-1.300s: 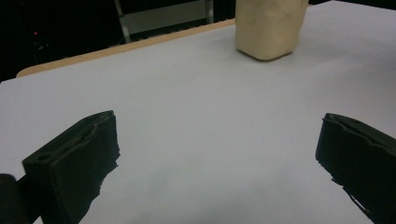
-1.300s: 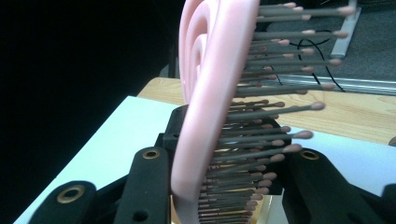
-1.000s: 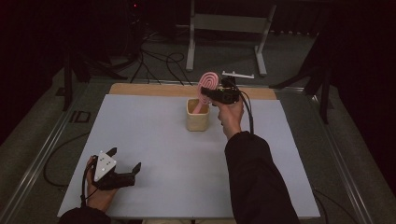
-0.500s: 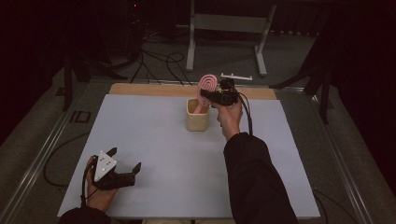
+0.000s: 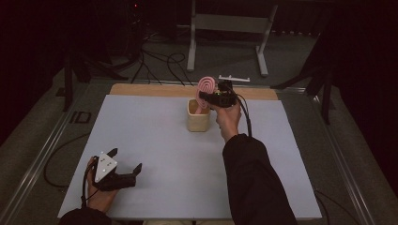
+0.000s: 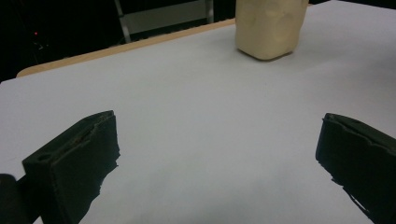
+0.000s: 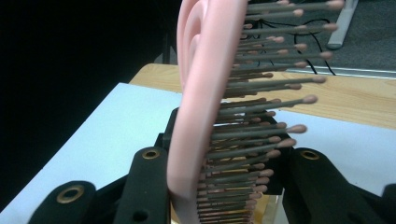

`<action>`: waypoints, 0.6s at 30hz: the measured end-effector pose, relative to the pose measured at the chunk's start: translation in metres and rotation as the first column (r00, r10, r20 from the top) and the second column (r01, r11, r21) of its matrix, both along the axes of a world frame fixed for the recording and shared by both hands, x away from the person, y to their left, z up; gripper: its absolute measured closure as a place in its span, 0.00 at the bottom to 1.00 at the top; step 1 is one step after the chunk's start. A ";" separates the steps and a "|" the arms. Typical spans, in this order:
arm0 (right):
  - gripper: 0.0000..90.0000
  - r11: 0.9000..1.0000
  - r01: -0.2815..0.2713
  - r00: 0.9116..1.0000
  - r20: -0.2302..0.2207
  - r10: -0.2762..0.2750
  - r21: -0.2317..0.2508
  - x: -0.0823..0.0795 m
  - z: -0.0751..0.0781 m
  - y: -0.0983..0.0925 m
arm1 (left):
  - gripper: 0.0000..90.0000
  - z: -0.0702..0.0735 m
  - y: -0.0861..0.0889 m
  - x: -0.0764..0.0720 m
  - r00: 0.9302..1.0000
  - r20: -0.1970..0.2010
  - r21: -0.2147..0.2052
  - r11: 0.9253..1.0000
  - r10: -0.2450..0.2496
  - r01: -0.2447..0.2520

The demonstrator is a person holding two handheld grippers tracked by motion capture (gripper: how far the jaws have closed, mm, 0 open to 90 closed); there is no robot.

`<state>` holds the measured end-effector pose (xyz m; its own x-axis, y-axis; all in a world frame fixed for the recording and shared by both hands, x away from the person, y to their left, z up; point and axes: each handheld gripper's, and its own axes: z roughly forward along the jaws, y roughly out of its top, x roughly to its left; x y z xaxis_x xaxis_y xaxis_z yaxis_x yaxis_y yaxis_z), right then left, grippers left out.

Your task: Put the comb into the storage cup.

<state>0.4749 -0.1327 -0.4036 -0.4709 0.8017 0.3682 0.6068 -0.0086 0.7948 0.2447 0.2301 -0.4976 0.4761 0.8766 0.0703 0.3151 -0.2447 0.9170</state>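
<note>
A pink hairbrush [image 5: 205, 86] stands upright with its handle down in a cream cup [image 5: 198, 121] at the back middle of the white table top [image 5: 155, 140]. My right gripper [image 5: 204, 97] is shut on the brush just above the cup's rim. In the right gripper view the brush [image 7: 205, 93] rises between the jaws of the right gripper [image 7: 219, 182], bristles pointing right. My left gripper [image 5: 124, 160] rests on the table at the near left, open and holding nothing. In the left gripper view the left gripper [image 6: 215, 154] has its jaws wide apart, and the cup [image 6: 268, 28] stands far ahead.
A wooden strip [image 5: 150, 90] runs along the table's back edge. Behind it on the floor are a metal stand [image 5: 230, 23] and loose cables [image 5: 159, 61]. Metal rails [image 5: 42, 159] border the table's sides.
The right hand with the brush has edged slightly left and down over the cup. The left gripper has not moved.
</note>
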 end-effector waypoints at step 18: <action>0.68 1.000 0.021 0.999 -0.039 -0.021 0.019 0.007 -0.010 -0.005 | 0.00 -0.001 0.001 0.000 1.000 -0.002 -0.001 1.000 0.001 -0.001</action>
<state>0.4818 -0.1374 -0.4136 -0.4390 0.8036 0.4018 0.6368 -0.0372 0.7702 0.2442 0.2309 -0.4984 0.4754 0.8771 0.0687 0.3169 -0.2436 0.9166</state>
